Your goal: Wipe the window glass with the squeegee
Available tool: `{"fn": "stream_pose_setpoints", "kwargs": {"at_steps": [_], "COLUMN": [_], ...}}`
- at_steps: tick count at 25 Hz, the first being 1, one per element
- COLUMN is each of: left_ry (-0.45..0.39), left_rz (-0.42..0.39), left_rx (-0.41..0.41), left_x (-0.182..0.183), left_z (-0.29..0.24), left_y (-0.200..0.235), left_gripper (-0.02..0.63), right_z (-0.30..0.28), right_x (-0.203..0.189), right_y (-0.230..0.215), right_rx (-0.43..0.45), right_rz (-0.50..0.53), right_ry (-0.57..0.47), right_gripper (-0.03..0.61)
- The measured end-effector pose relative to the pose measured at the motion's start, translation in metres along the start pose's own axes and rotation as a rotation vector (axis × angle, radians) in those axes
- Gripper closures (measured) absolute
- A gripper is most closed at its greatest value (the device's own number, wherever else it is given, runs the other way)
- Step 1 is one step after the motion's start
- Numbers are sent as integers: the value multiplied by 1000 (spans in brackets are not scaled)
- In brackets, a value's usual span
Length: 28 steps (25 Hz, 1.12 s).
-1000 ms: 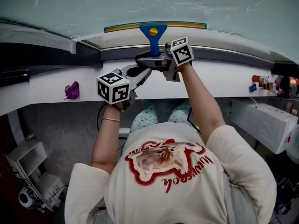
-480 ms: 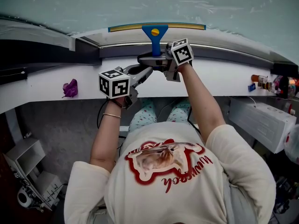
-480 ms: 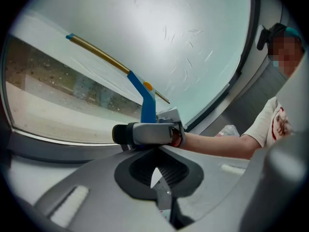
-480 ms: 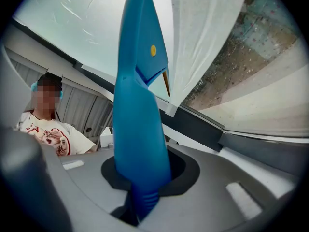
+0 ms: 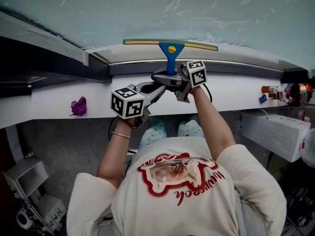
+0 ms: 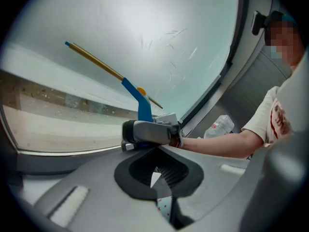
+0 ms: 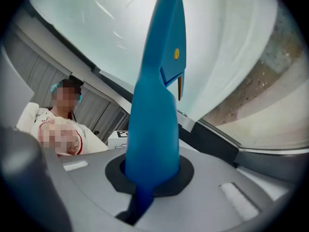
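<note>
a: the right tongs (image 5: pixel 169 76) were clamped on the squeegee (image 5: pixel 171 53). in their own view the blue handle (image 7: pixel 157 105) filled the black pads, jaws tight against both sides. the left tongs (image 5: pixel 156 89) had their jaws drawn together on nothing, and hung just beside and below the right ones.

b: and the squeegee itself?

a: upright, handle down. its yellow-edged blade (image 5: pixel 147 42) lay level across the window glass (image 5: pixel 147 9) at the very bottom of the pane, just above the dark frame rail (image 5: pixel 236 67). whether the rubber pressed flat all along, i couldn't tell.

b: so what did you think could go wrong?

a: three things, by my guess. the grip sat low on a smooth, tapered handle, held by one pair only. a push against the glass could twist it in the pads and tip one end of the blade off the pane, leaving a streak. second, the blade was so near the rail that any downward pull would ride it onto the frame and knock it askew. third, the idle left tongs were close to the handle, so a sideways stroke to the left could bump them.

b: anything else near?

a: a purple scrap (image 5: pixel 78 106) on the white sill (image 5: pixel 246 90), well apart to the left.
</note>
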State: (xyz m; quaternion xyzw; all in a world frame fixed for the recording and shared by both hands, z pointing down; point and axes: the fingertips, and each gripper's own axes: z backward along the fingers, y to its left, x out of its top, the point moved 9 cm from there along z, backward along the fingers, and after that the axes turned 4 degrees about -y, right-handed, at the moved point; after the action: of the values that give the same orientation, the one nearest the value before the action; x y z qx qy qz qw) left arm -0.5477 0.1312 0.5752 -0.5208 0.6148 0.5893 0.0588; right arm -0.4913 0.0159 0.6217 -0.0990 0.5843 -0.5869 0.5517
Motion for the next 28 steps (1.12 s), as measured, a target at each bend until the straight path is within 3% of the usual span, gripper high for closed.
{"fn": "stream_pose_setpoints", "kwargs": {"at_steps": [4, 8, 12, 14, 18, 22, 28], "left_ry": [-68, -40, -183, -252, -378, -480, -583], "left_rz": [-82, -58, -107, -140, -339, -548, -852], "left_rx": [-10, -56, 55, 65, 114, 123, 135], "left_x": [15, -27, 9, 32, 98, 175, 294], "left_z": [8, 24, 43, 61, 101, 154, 230], "left_y": [-35, -95, -102, -121, -162, -195, -238], "left_gripper": [612, 612, 612, 612, 612, 612, 612], "right_z": [-2, 2, -31, -52, -102, -169, -263], "right_x": [13, -39, 6, 28, 95, 169, 270], "right_y": [32, 96, 101, 122, 181, 249, 347], "right_rx": [73, 31, 99, 130, 205, 262, 207], "right_rz": [61, 32, 128, 165, 299, 523, 774], "right_ry": [-72, -106, 49, 102, 154, 198, 241], "right_gripper": [555, 557, 557, 557, 557, 557, 555]}}
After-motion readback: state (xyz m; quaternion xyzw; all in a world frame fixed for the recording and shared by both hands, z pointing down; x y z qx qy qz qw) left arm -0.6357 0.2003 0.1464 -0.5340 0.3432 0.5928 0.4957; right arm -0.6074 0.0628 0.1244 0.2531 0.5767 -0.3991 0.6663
